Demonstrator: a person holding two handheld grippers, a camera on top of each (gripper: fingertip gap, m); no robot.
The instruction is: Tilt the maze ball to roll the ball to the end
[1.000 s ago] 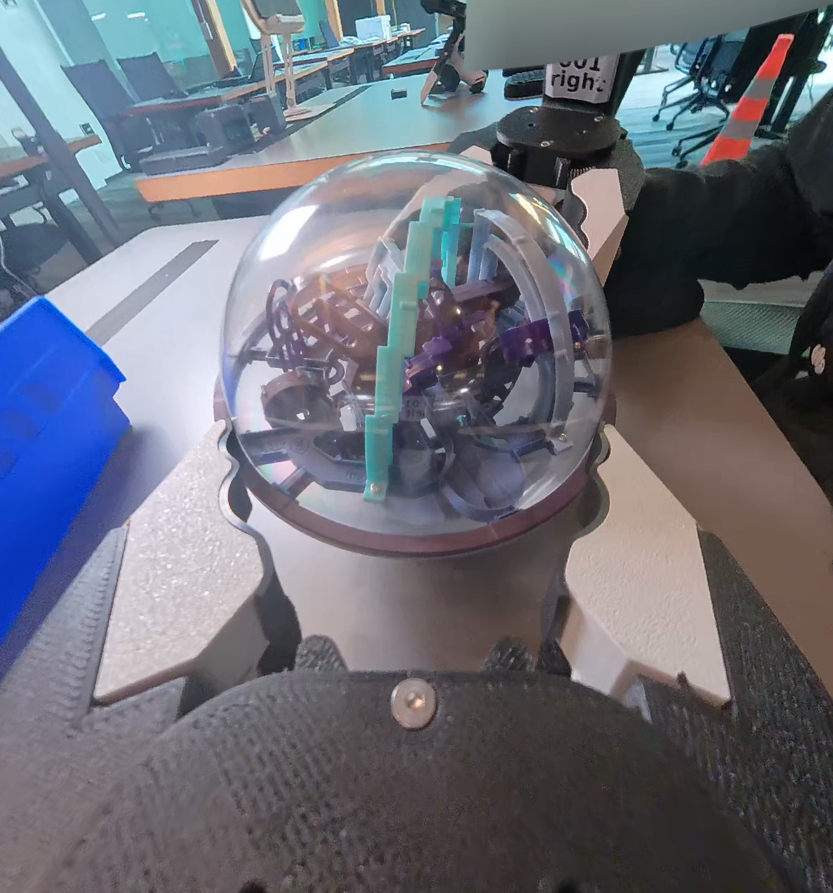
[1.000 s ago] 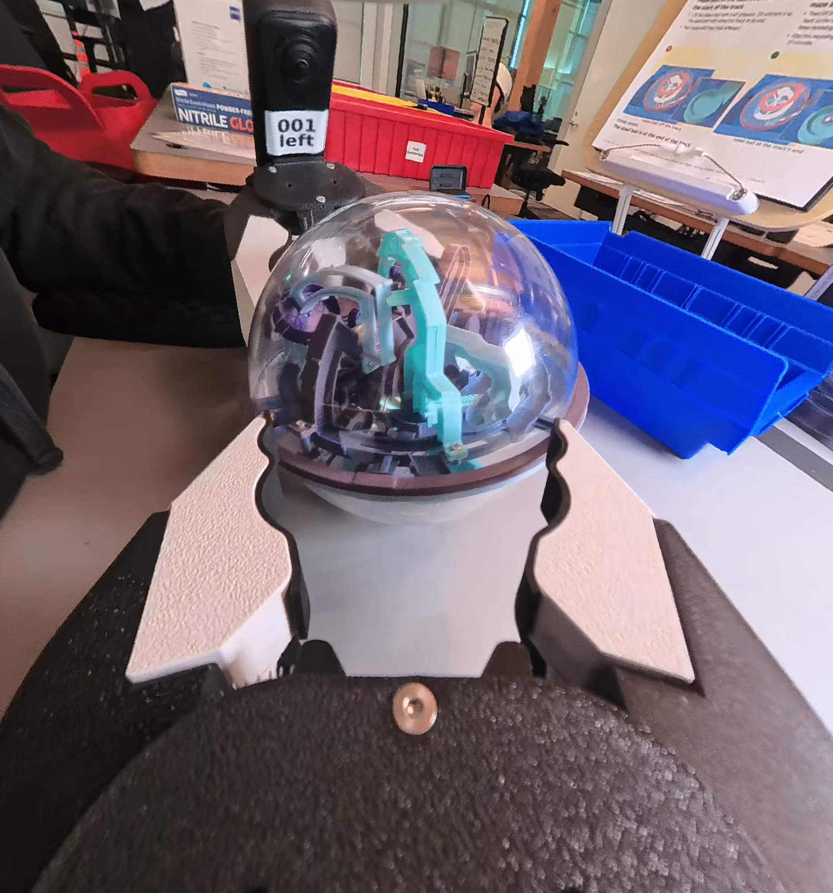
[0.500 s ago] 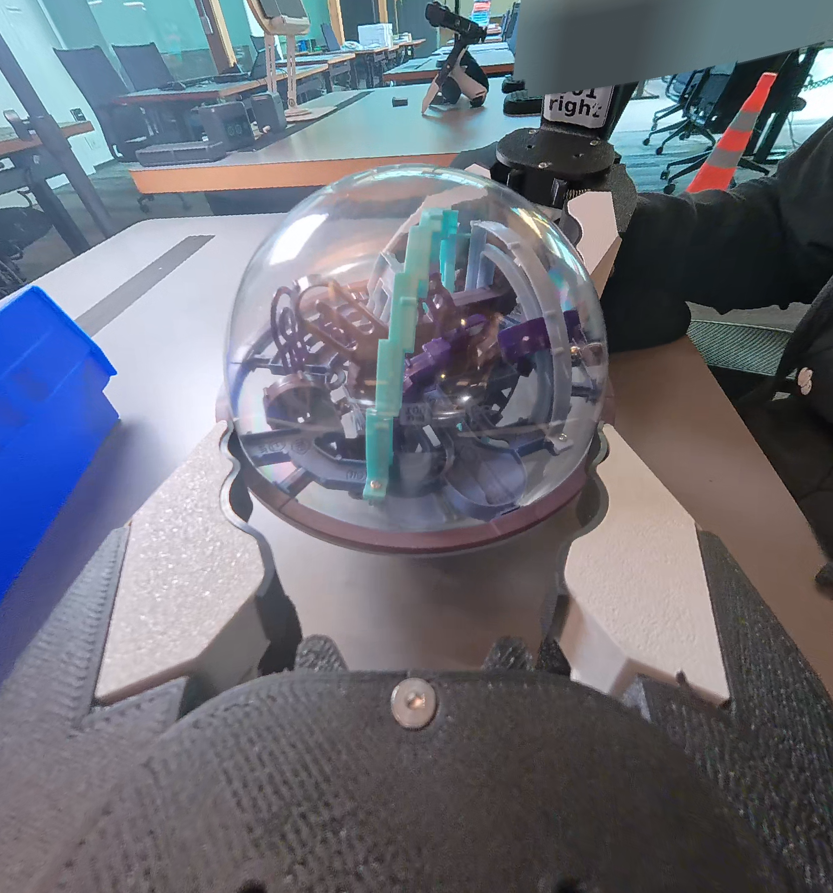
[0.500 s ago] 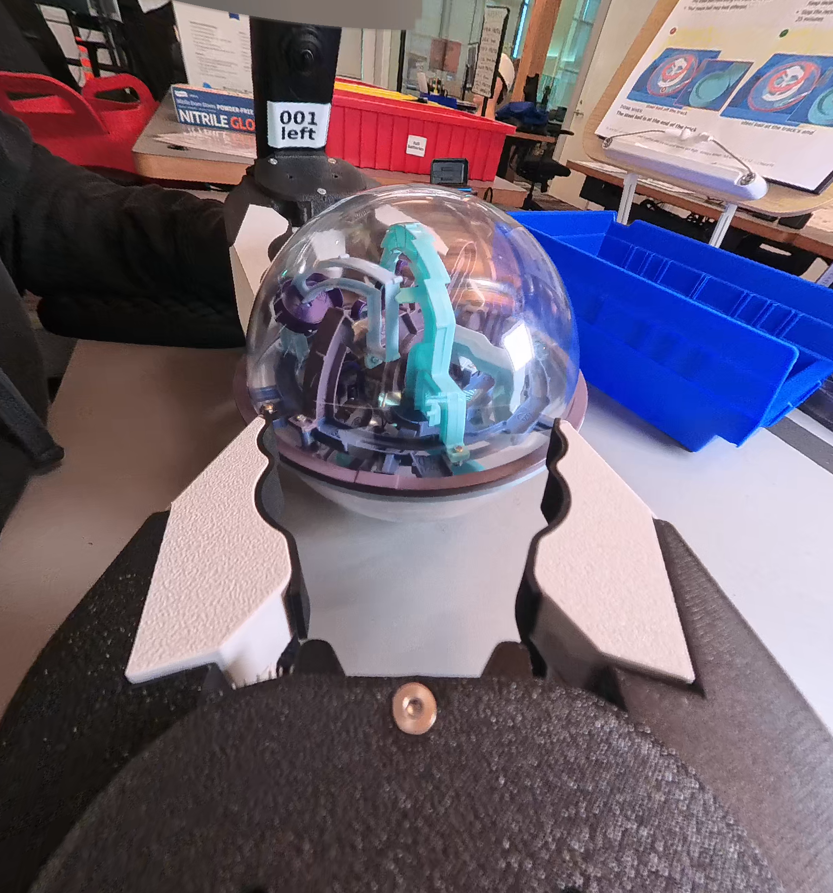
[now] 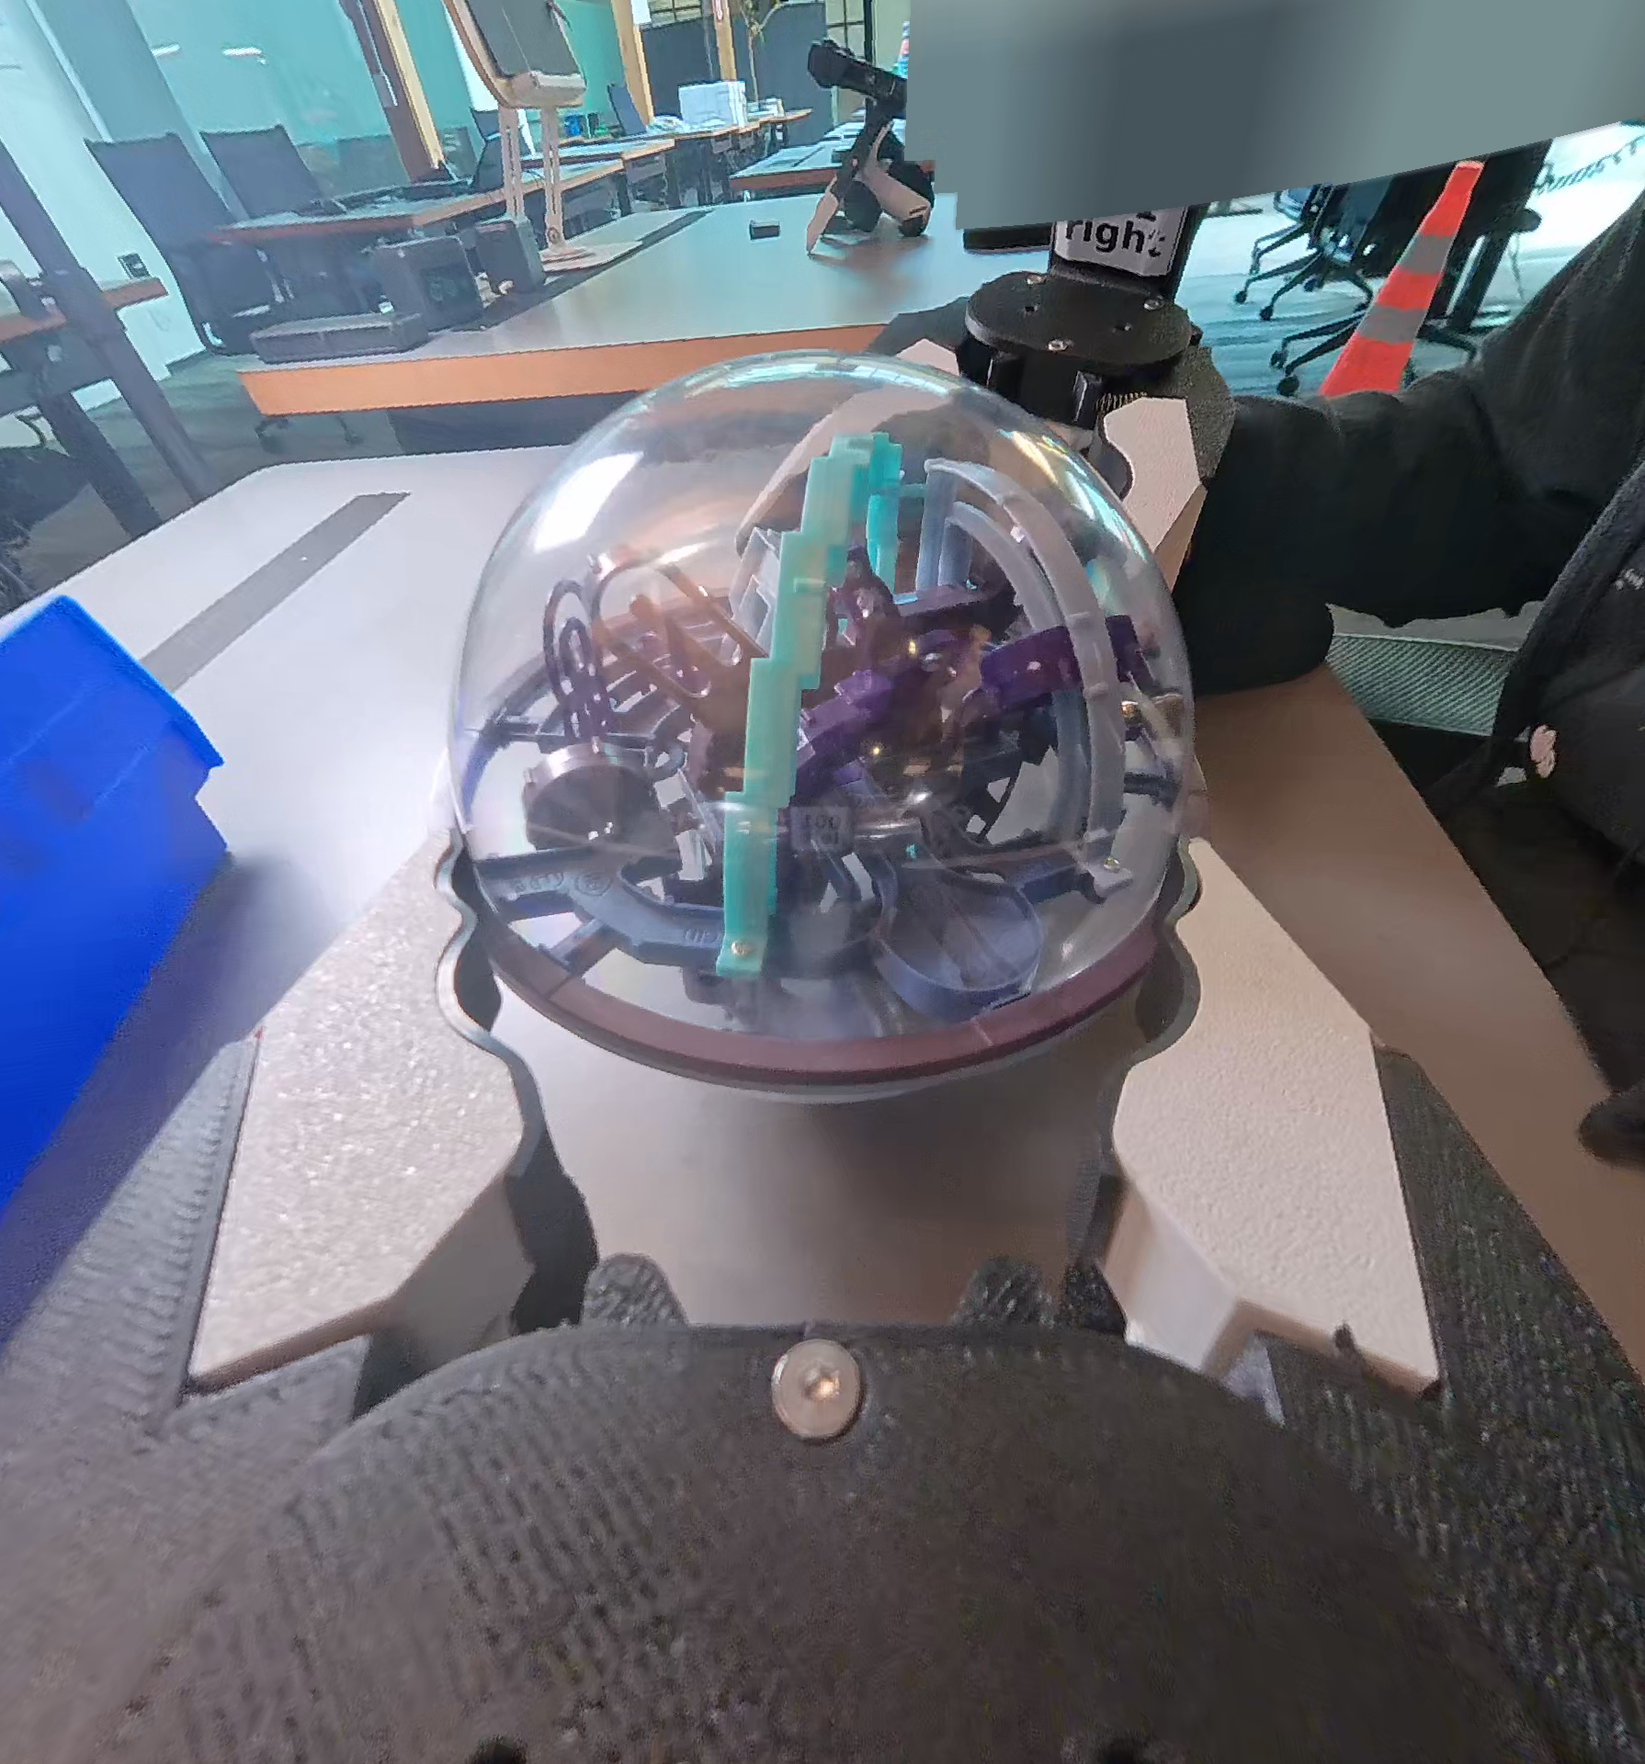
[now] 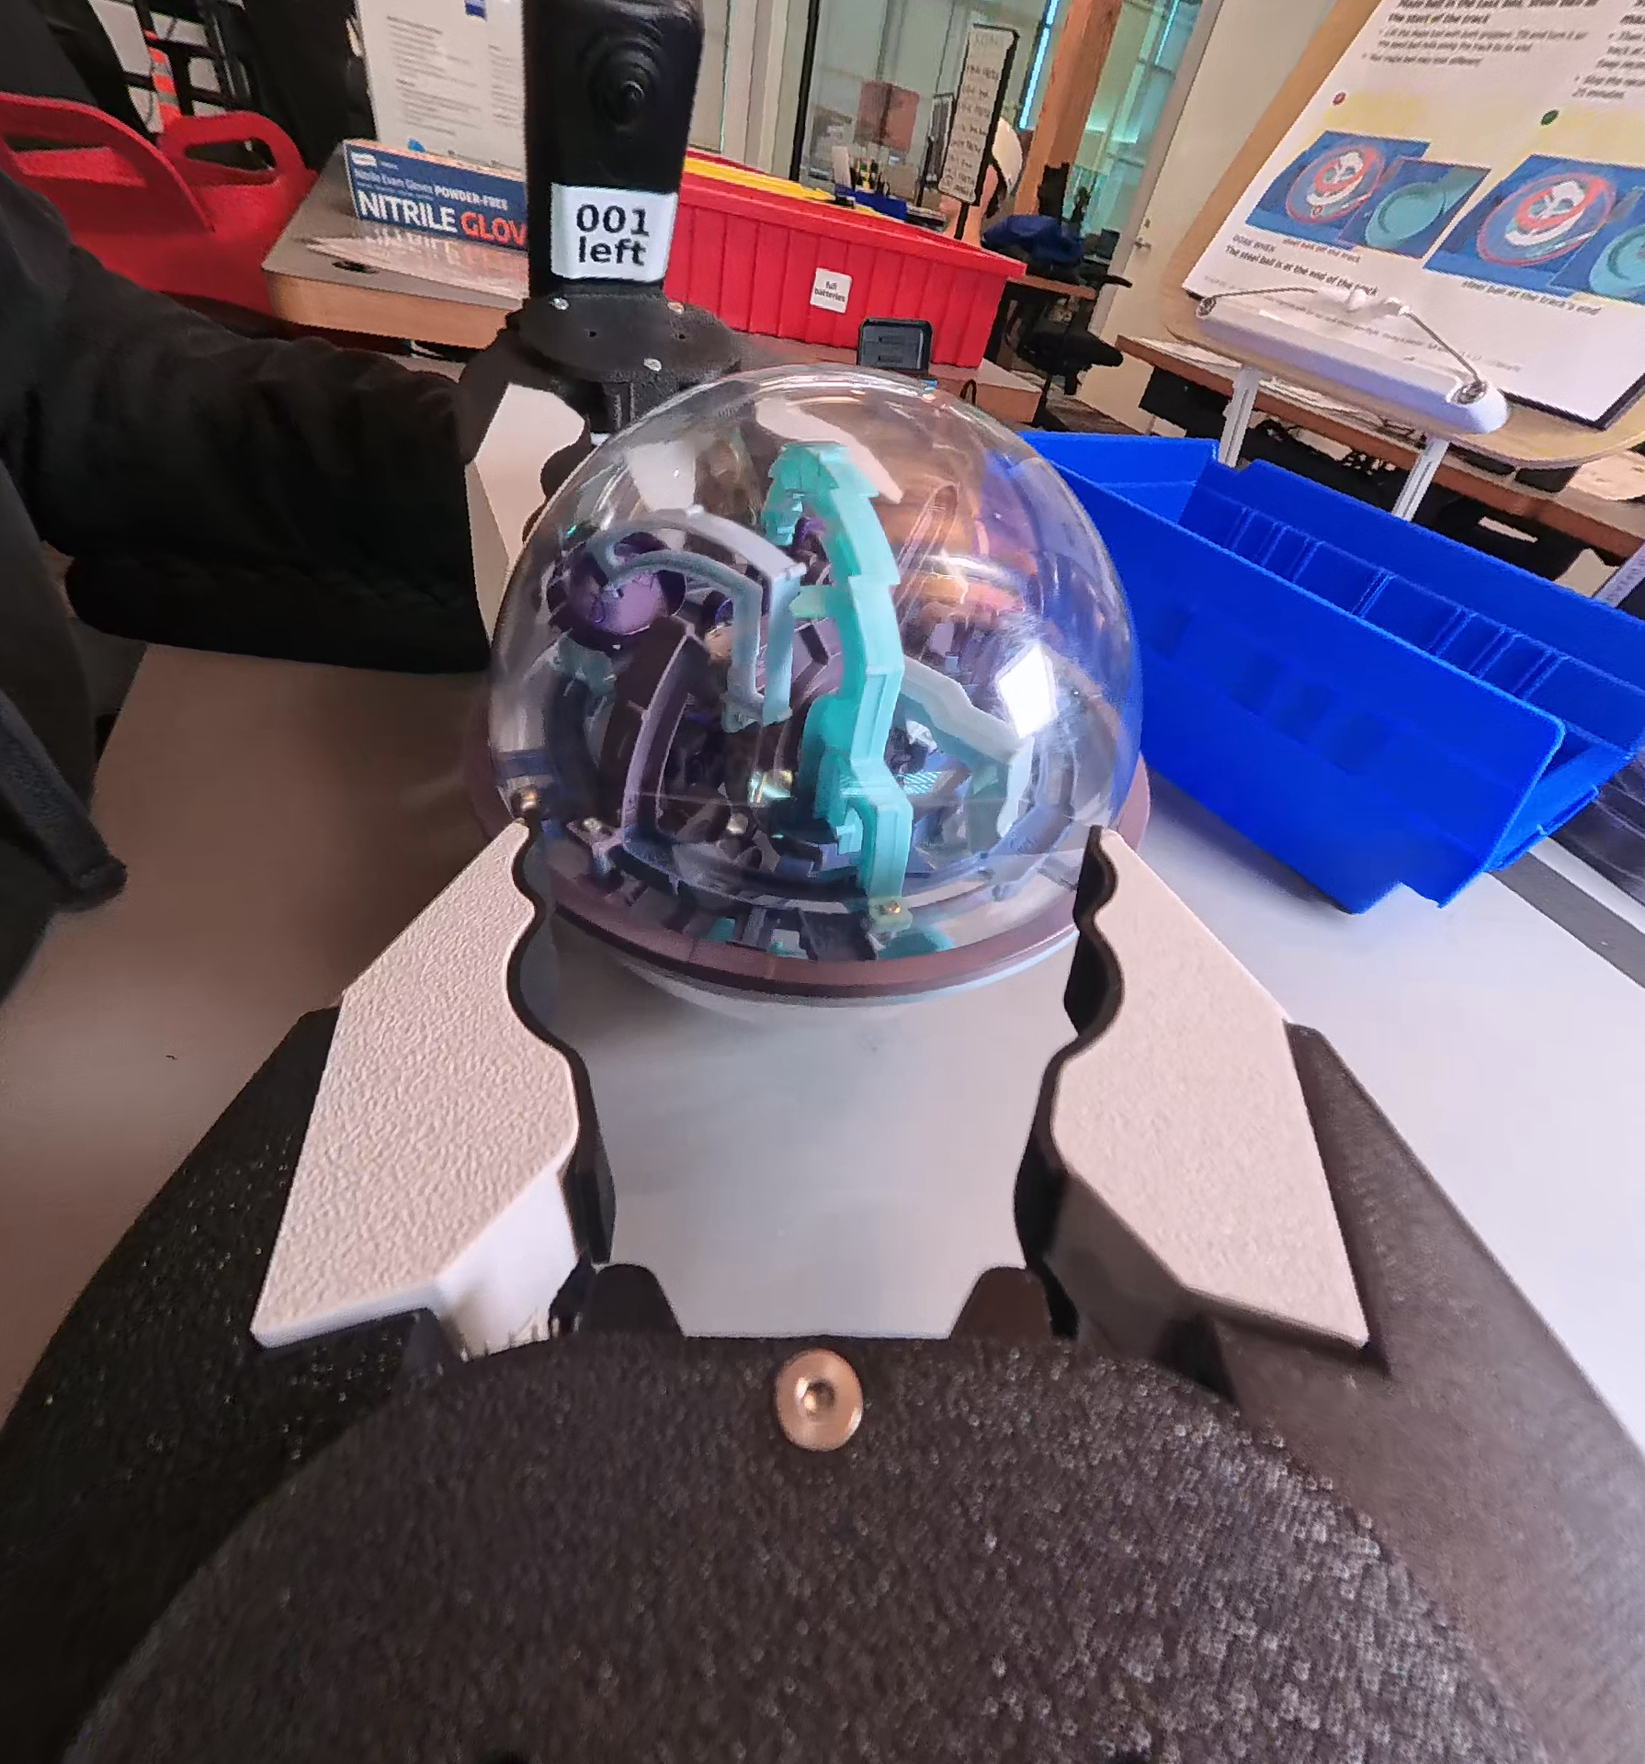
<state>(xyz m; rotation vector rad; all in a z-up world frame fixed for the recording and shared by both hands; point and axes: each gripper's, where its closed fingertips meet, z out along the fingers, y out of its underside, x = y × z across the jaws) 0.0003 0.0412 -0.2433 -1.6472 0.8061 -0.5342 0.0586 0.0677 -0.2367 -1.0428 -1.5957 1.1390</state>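
Maze ball [image 5: 819, 706] sits above the table [image 6: 1372, 1050], grasped from opposite sides by left gripper [image 5: 814, 940] and right gripper [image 6: 804, 888] jaws; inner ball's position is unclear, so tilting remains.

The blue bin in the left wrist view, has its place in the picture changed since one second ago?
Yes. The blue bin now sits lower and further left in the picture, so the left gripper has swung away from it.

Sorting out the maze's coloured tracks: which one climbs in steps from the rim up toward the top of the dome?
The teal track: it rises in stair-steps from the dark red rim, while the purple track lies crosswise.
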